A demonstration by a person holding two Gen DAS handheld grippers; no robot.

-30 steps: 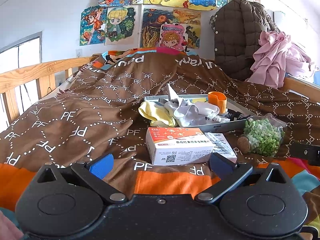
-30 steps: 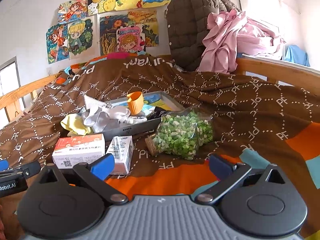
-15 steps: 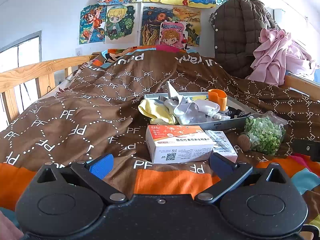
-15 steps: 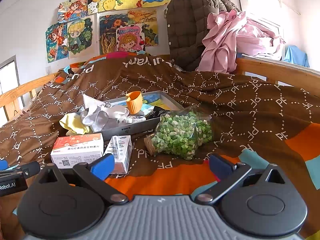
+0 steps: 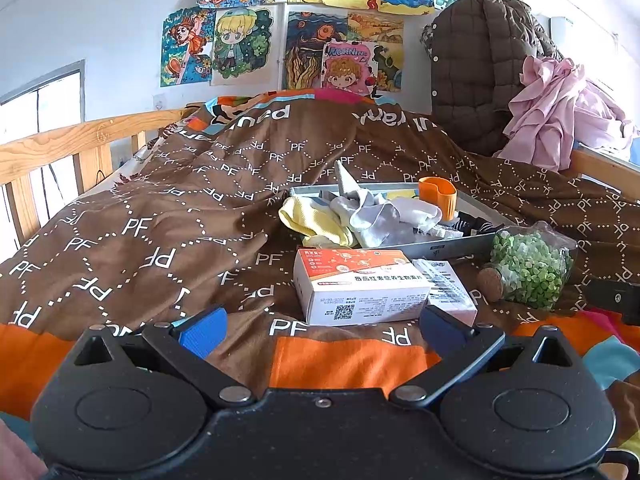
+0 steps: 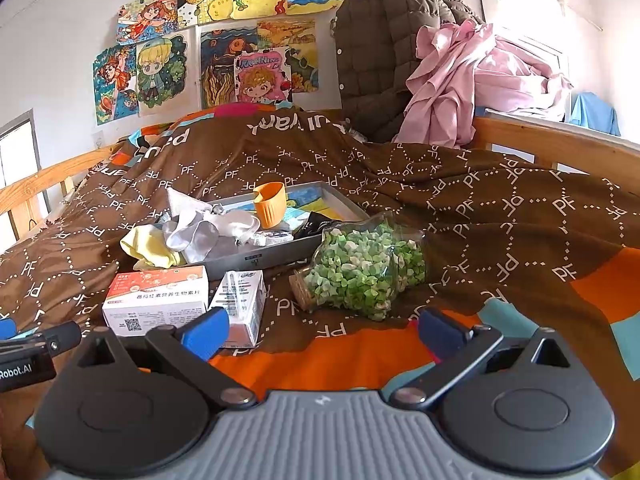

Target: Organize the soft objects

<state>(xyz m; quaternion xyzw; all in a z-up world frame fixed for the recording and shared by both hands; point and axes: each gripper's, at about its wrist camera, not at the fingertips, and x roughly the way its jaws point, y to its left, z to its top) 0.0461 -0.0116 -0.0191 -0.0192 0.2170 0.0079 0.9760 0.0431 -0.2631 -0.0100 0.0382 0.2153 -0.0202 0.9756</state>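
A yellow cloth (image 5: 316, 220) and a grey-white cloth (image 5: 384, 216) spill over the near-left edge of a grey tray (image 5: 452, 243) on the bed; both also show in the right wrist view: yellow cloth (image 6: 150, 246), grey-white cloth (image 6: 208, 230), tray (image 6: 272, 254). My left gripper (image 5: 320, 326) is open and empty, low over the quilt, just in front of a white-and-orange box (image 5: 360, 284). My right gripper (image 6: 322, 328) is open and empty, in front of a bag of green pieces (image 6: 360, 268).
An orange cup (image 6: 270, 204) stands in the tray. A small white carton (image 6: 240, 304) lies beside the box (image 6: 156, 298). The bag (image 5: 532, 264) has a cork-like end. Wooden bed rails (image 5: 60, 148) run on both sides. A brown jacket (image 6: 380, 52) and pink clothes (image 6: 460, 80) are piled at the back.
Both grippers have shifted only slightly; the scene sits a little lower and nearer in the left view. Nothing was taken hold of or moved.
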